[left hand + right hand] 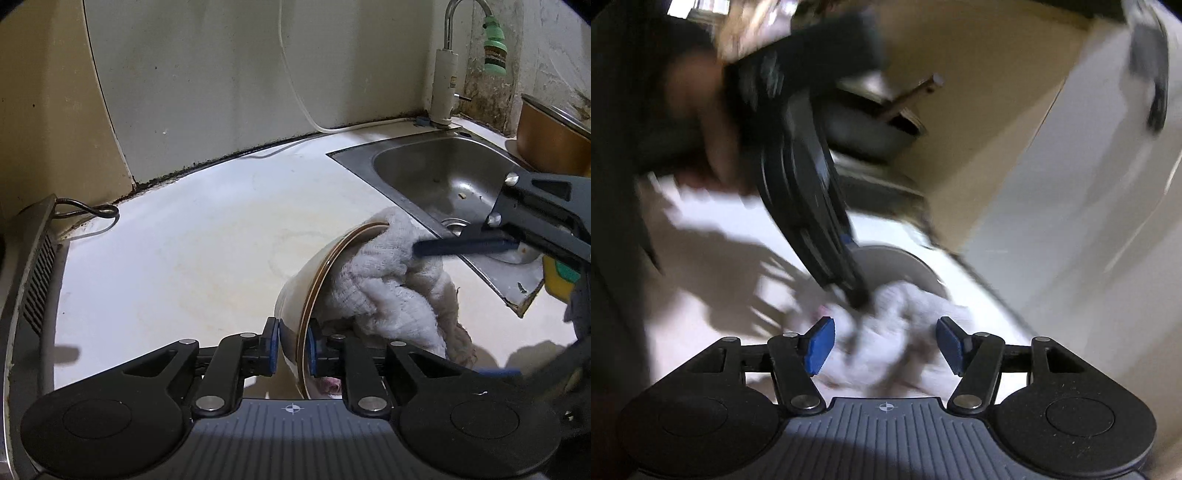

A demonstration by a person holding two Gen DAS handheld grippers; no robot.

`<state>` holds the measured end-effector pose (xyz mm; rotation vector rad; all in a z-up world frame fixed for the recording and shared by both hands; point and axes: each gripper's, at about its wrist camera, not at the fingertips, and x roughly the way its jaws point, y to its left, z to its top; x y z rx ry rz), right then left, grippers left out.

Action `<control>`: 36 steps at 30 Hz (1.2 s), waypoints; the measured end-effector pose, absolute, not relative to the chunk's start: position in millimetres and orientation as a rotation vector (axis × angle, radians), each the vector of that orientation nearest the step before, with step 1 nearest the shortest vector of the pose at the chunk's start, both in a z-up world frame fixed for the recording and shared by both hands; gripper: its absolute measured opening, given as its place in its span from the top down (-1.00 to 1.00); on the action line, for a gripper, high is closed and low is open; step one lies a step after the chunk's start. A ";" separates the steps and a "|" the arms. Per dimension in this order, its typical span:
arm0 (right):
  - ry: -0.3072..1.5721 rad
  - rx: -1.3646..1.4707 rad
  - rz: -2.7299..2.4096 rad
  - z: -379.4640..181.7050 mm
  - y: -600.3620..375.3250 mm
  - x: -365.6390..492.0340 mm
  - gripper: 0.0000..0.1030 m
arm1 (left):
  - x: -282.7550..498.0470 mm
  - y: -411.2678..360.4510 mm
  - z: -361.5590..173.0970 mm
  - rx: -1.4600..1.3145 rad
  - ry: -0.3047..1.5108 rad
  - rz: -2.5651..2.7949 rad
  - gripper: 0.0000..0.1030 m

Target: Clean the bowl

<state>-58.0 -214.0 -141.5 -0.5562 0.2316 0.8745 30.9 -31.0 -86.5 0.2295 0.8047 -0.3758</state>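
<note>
**Bowl pinched at the rim, cloth stuffed inside**

White countertop (177, 258), stained yellowish near its middle, runs back to a grimy wall seam, with a steel sink (439, 173) set into its right side and a faucet (448, 55) standing at the sink's back corner. A brown pot (550, 144) sits on the counter beyond the sink, and a dark vented appliance (33, 266) fills the left edge.

The bowl (295, 295) is tipped on its side above the counter, just left of the sink's near corner, its brown-lined rim facing right. The left gripper (292, 345) has its blue pads pressed together on the bowl's rim, one pad outside the wall and one inside.

A white cloth (384, 291) is bunched in the bowl's mouth and spills out toward the right. The right gripper (882, 345) comes in from the right with the cloth lying between its spread blue pads; its own view is heavily blurred, and neither pad can be seen pressing on the fabric. In the left wrist view one of its fingers (461, 246) lies against the top of the cloth.
</note>
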 end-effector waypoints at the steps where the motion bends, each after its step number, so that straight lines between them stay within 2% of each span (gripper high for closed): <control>1: 0.255 -0.579 0.860 -146.1 -207.0 -54.2 -0.18 | 30.4 -31.6 -86.0 0.230 0.801 -0.380 0.64; 6: 0.242 -0.640 0.747 -168.2 -176.7 -42.3 -0.15 | 29.5 -33.0 -86.0 0.260 0.789 -0.365 0.55; 7: 0.232 -0.647 0.723 -172.5 -171.1 -40.3 -0.08 | 30.5 -32.1 -86.1 0.258 0.789 -0.362 0.55; 9: 0.245 -0.671 0.685 -172.3 -164.5 -38.8 0.27 | 32.2 -32.3 -86.6 0.248 0.789 -0.362 0.50; 11: 0.270 -0.655 0.661 -169.0 -162.2 -36.2 0.41 | 33.8 -33.4 -87.1 0.243 0.783 -0.359 0.50; 12: 0.293 -0.597 0.657 -164.6 -165.7 -32.8 0.48 | 34.2 -34.1 -87.2 0.244 0.781 -0.357 0.51; 15: 0.421 -0.172 0.669 -150.3 -205.0 -12.0 0.58 | 37.8 -35.8 -89.8 0.247 0.793 -0.356 0.60; 19: 0.502 0.302 0.727 -137.9 -259.3 -1.0 0.60 | 39.8 -37.1 -93.4 0.252 0.808 -0.359 0.64; 23: 0.471 0.445 0.858 -122.3 -272.5 -3.6 0.66 | 40.8 -35.6 -94.7 0.261 0.816 -0.359 0.66; 26: 0.521 0.245 0.815 -118.8 -241.7 14.9 0.65 | 40.1 -34.9 -95.1 0.265 0.817 -0.370 0.66; 28: 0.520 -0.050 0.791 -124.4 -212.1 6.6 0.65 | 40.5 -34.8 -94.9 0.265 0.816 -0.370 0.66; 30: 0.473 -0.209 0.770 -125.8 -197.8 -4.0 0.49 | 41.4 -34.2 -94.8 0.258 0.816 -0.370 0.66; 33: 0.455 -0.240 0.746 -130.1 -191.7 -8.1 0.37 | 42.3 -34.0 -93.7 0.243 0.806 -0.364 0.66; 36: 0.454 -0.196 0.724 -139.9 -195.2 0.4 0.33 | 39.6 -36.1 -91.5 0.247 0.758 -0.360 0.66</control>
